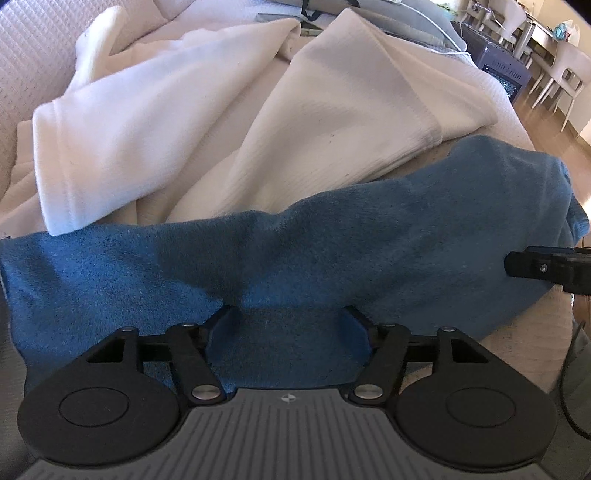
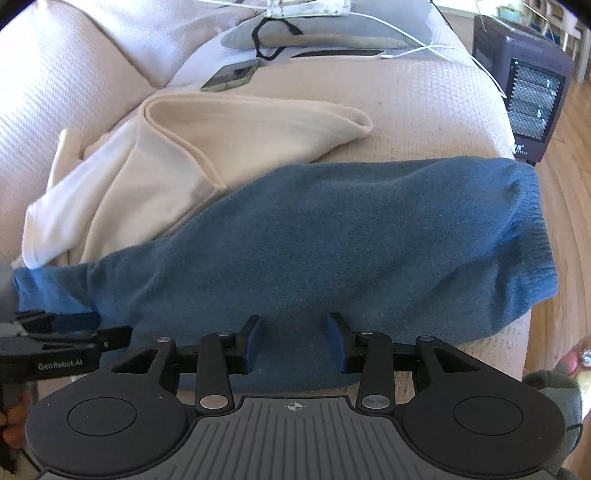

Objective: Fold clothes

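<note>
- The blue garment (image 1: 295, 258) lies across the sofa (image 2: 424, 107), its near edge under both tongs.
- Left gripper (image 1: 290, 325): fingers spread, blue cloth between them, nothing pinched.
- Right gripper (image 2: 294, 341): likewise spread.
- Beyond them lies a cream garment (image 2: 177, 166).

From the right wrist view I see a pale quilted sofa (image 2: 424, 107) filling most of the frame, its back cushion up at ten o'clock. A phone (image 2: 231, 75) lies face up on the seat at about eleven o'clock, just beside a grey pillow (image 2: 332, 31) at twelve. A black cord (image 2: 264, 40) loops over the pillow's near-left end, and a white cable (image 2: 436, 46) trails across toward one o'clock. A dark space heater (image 2: 524, 92) stands on the wooden floor (image 2: 569, 206) at two o'clock. In my left wrist view, white chairs (image 1: 561, 70) stand at one o'clock, beyond the heater (image 1: 498, 62).
</note>
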Available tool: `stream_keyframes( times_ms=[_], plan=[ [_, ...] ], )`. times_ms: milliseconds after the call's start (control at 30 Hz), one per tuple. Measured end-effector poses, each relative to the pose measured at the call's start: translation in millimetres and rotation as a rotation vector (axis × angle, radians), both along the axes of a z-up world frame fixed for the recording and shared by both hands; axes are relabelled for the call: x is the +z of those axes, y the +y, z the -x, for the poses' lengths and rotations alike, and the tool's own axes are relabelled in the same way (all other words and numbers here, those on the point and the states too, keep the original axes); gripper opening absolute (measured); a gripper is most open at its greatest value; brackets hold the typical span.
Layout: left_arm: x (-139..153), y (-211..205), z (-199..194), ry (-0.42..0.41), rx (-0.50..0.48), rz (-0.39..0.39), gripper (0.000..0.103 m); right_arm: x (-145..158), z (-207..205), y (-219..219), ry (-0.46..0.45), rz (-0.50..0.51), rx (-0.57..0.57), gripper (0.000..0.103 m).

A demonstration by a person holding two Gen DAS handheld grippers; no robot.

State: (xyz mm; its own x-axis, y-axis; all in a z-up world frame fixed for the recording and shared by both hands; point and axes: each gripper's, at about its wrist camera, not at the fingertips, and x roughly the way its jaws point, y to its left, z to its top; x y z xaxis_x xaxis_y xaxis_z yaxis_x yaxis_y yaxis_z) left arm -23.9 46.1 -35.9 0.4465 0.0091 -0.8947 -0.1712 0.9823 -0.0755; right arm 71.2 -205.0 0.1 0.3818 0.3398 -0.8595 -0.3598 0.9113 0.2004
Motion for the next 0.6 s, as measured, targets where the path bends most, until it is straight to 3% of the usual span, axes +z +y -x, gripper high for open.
stream_keyframes(
  times_ms=[100, 267, 500, 600],
  plan=[
    [2, 2, 2, -0.001, 0.011, 0.005, 0.064, 0, 4, 8, -0.031, 0.034, 0.035, 0.047],
    [24, 0, 14, -0.043, 0.007, 0.006, 0.065, 10, 12, -1, -0.056, 0.008, 0.012, 0.048],
    [47, -20, 9, -0.116, -0.06, 0.017, 0.07, 28, 11, -61, -0.064, -0.036, -0.123, 0.049],
    [47, -33, 4, -0.119, -0.097, 0.015, 0.071, 28, 11, -89, -0.064, -0.01, -0.161, 0.059]
  ],
)
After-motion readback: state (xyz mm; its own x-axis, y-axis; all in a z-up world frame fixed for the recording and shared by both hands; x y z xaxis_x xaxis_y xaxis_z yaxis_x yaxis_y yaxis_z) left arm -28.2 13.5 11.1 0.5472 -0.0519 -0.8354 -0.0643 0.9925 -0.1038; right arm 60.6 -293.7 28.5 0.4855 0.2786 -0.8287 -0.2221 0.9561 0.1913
